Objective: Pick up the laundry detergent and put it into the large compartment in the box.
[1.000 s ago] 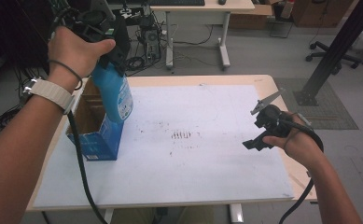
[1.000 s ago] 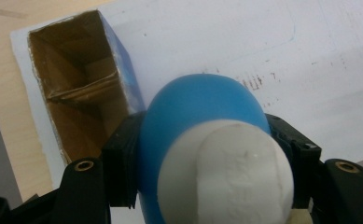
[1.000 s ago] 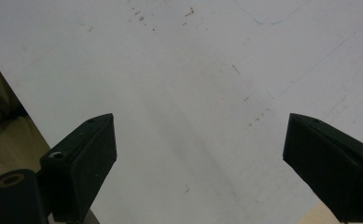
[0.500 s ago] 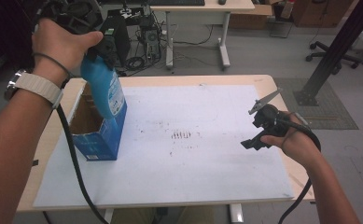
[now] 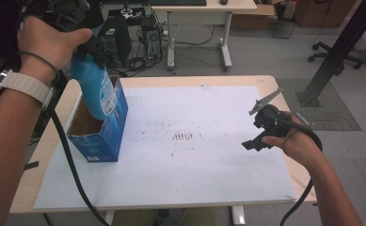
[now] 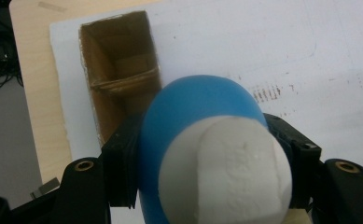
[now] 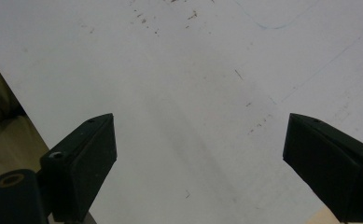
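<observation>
The left gripper [image 6: 207, 186] is clamped on the blue bottle [image 5: 92, 89], whose lower end sits inside the open blue box [image 5: 106, 141] at the table's [image 5: 246, 81] left side. The right gripper [image 7: 198, 163], jaws spread wide with nothing between them, hovers over the white sheet [image 5: 209, 174] at the right.

Open-topped blue cardboard box [image 5: 98, 136] stands on the white sheet-covered wooden table [image 5: 209, 188], at its left edge. Blue plastic bottle with white cap [image 5: 93, 89] hangs partly inside the box. Right gripper [image 5: 258, 134] sits over the sheet's right edge, well apart.
</observation>
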`<control>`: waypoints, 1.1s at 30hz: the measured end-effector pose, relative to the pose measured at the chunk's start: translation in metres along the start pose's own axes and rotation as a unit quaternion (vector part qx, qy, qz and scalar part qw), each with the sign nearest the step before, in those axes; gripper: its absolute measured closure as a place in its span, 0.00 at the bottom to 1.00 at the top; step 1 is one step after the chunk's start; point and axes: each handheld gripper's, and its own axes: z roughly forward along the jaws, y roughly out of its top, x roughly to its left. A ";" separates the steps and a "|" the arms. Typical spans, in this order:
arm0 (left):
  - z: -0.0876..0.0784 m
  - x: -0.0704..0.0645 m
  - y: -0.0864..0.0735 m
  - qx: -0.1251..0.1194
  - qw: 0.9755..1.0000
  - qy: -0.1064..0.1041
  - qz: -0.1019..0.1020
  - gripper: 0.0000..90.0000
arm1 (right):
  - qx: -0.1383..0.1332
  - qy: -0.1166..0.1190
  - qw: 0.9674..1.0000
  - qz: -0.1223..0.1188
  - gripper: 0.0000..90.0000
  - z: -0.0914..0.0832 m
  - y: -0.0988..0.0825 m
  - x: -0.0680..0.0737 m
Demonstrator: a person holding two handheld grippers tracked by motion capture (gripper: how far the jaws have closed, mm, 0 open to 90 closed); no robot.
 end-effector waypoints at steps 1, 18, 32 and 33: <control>0.000 0.000 0.000 0.000 1.000 0.000 0.000 0.41 | 0.000 0.000 1.000 0.000 0.11 0.000 0.000 0.000; 0.002 0.020 -0.003 -0.001 0.999 0.023 -0.026 0.41 | 0.000 0.002 1.000 0.001 0.11 0.003 0.000 -0.001; 0.013 0.034 -0.007 -0.001 0.999 0.030 -0.033 0.41 | 0.004 0.003 1.000 0.002 0.11 0.004 0.001 0.000; 0.014 0.035 -0.008 0.002 0.999 0.031 -0.031 0.41 | 0.004 0.003 1.000 0.001 0.11 0.005 0.001 0.000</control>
